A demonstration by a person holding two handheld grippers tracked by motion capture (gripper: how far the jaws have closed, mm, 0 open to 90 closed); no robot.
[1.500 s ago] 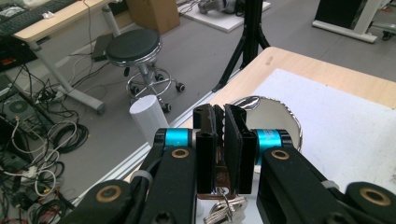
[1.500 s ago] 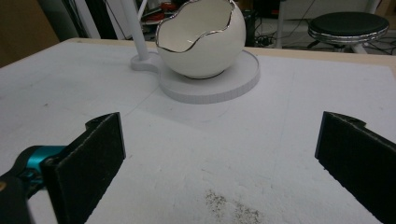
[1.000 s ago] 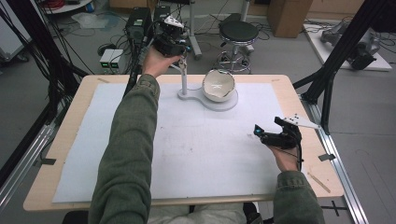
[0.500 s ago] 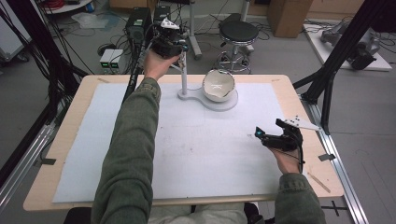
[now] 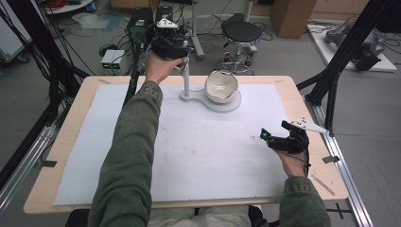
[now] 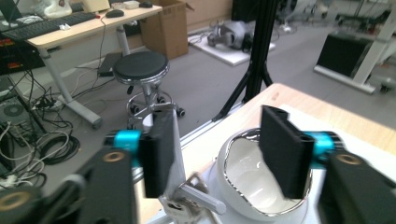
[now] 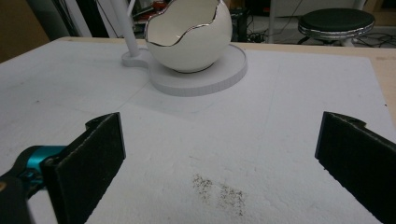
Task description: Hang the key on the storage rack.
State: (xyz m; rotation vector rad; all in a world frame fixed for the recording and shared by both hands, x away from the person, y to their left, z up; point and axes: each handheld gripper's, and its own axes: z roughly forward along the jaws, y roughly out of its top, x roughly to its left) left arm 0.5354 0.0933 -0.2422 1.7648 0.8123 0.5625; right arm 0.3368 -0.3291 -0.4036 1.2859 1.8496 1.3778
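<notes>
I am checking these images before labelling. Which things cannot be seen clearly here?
- Top of the white post: high view, the left gripper and hand cover it.
- Lever near the post's base: left gripper view, blurred and cut by the bottom edge.
- Inside bottom of the egg-shaped bowl: right gripper view, its own wall hides it.

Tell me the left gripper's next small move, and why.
Probably draw the left gripper straight back off the white post. Its jaws have just been opening and now stand apart, with the post loose between them beside one jaw, so nothing is gripped. Backing away cleanly should avoid knocking the egg-shaped bowl close alongside.
</notes>
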